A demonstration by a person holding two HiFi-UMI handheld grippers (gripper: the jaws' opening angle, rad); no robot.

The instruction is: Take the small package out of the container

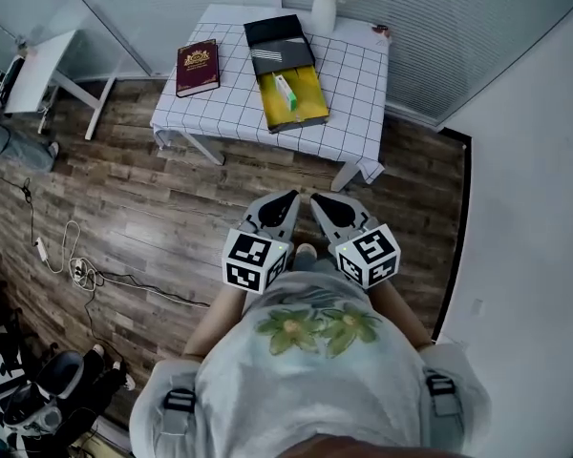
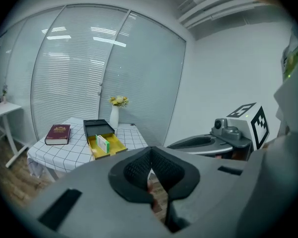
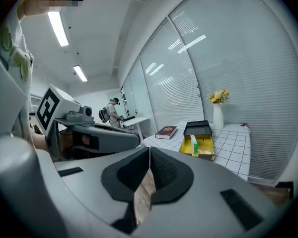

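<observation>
Grippers: left gripper [image 1: 286,201], right gripper [image 1: 321,203], jaws together on both, nothing held, low by person's body, well apart from table [image 1: 355,74]. Small package [image 1: 285,92] stands on edge inside open yellow container [image 1: 307,89]. Judgement: nothing done yet; approach, grasp and lift-out all remain.

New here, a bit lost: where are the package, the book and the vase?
Package [image 1: 286,92]: head view, middle of its upper face.
Book [image 1: 198,67]: head view, middle of its red cover.
Vase [image 1: 324,12]: head view, its white body.
</observation>
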